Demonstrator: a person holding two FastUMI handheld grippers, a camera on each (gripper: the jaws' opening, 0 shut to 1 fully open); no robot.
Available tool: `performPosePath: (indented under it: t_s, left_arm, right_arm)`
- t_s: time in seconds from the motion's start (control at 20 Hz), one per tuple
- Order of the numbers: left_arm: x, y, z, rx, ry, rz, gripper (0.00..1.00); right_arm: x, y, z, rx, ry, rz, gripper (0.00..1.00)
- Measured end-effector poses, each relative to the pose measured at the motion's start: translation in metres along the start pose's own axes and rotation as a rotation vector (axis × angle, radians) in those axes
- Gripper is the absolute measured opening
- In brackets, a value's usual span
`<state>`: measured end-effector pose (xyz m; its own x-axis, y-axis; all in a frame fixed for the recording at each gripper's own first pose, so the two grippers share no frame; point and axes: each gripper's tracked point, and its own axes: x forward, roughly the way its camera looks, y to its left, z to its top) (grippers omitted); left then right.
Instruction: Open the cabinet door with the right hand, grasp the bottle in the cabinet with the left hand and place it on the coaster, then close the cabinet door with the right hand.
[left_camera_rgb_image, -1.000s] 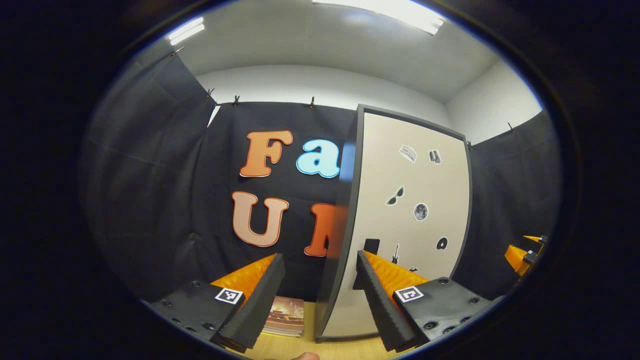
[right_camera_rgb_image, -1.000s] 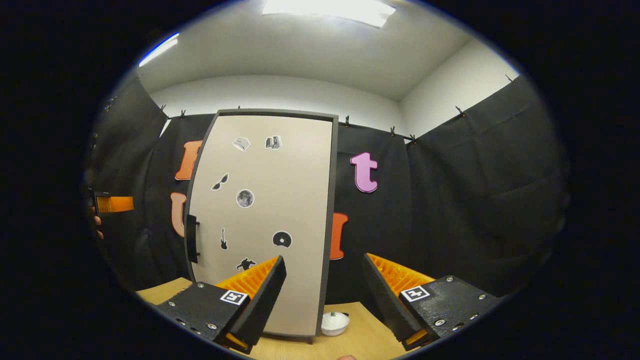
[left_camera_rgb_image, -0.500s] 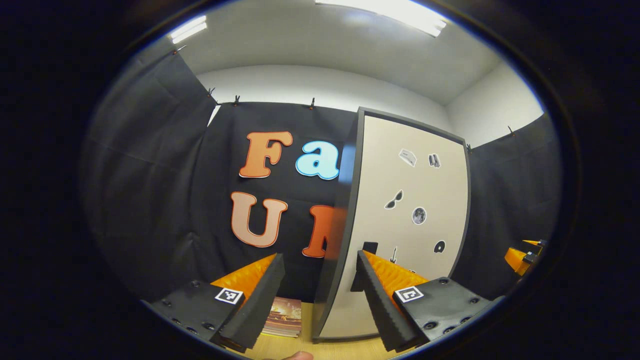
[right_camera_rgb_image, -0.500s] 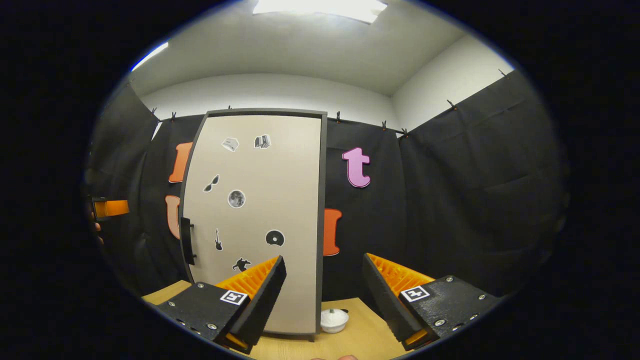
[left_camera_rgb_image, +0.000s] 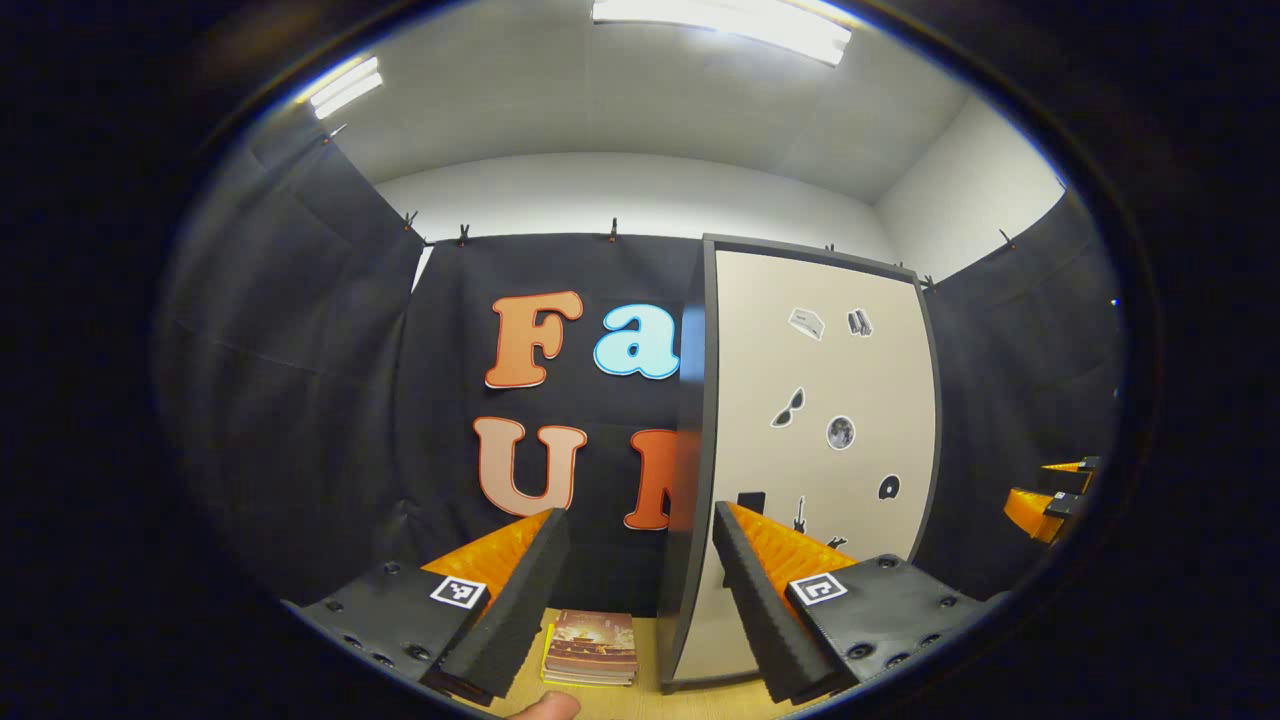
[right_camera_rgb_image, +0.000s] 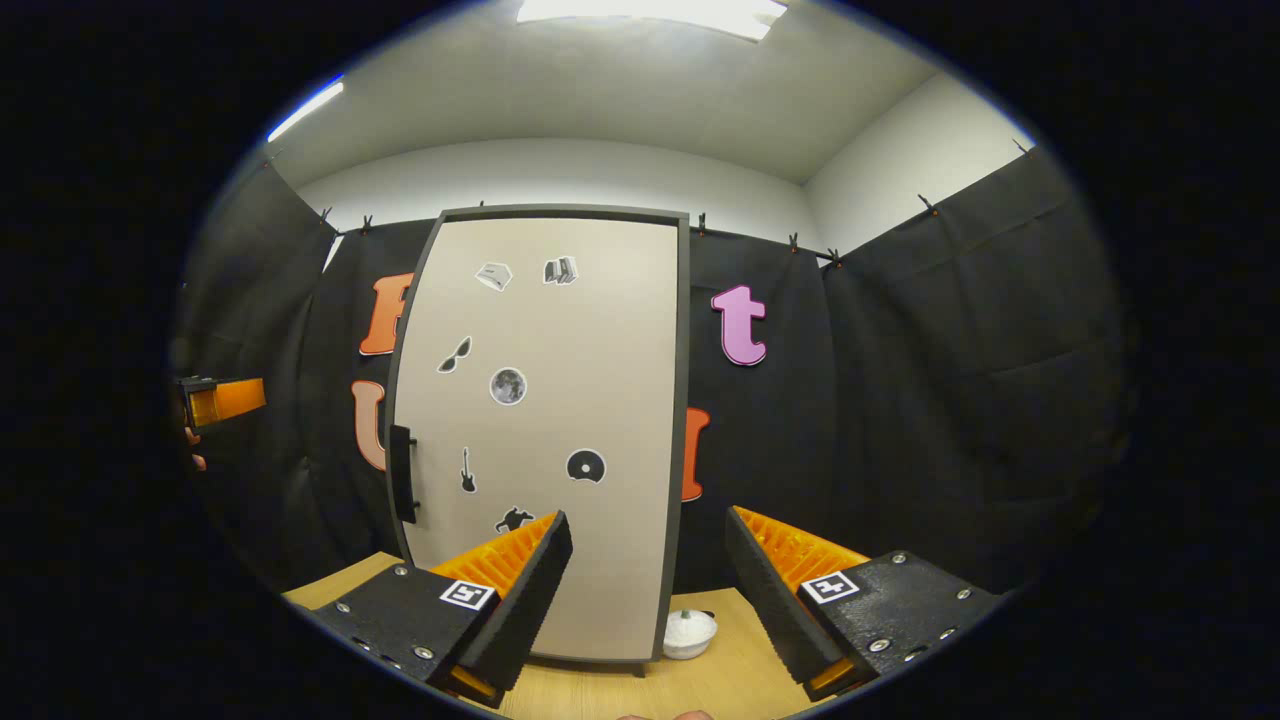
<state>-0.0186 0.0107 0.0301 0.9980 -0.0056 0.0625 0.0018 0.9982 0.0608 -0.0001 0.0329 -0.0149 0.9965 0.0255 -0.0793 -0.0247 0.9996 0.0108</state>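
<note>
Beige cabinet door (right_camera_rgb_image: 545, 430) w/ dark frame is closed, small stickers on its face, black handle (right_camera_rgb_image: 402, 487) at its left edge in right gripper view. Bottle can't be seen; the door is closed. White bowl-like item (right_camera_rgb_image: 689, 632) sits on wood table (right_camera_rgb_image: 720, 680) just beside cabinet's right foot. Right gripper (right_camera_rgb_image: 648, 590) hangs in front of door, jaws spread wide, nothing between, not touching handle. Left gripper (left_camera_rgb_image: 632, 590) also spread, empty, near door's handle edge (left_camera_rgb_image: 690, 480). Stack of books (left_camera_rgb_image: 592, 648) lies on table beside cabinet. Other gripper's orange part (left_camera_rgb_image: 1045, 500) at far right in left gripper view.
</note>
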Motion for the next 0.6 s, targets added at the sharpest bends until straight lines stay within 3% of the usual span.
performPosePath:
  t_s: [0.3, 0.6]
  left_arm:
    - [-0.018, 0.038, -0.014, -0.01, 0.036, 0.046, 0.95]
    - [-0.038, 0.089, -0.031, -0.029, 0.076, 0.131, 0.95]
  right_arm:
    - [0.024, 0.05, -0.009, 0.05, 0.034, 0.08, 0.95]
    - [0.053, 0.14, -0.02, 0.089, 0.084, 0.214, 0.96]
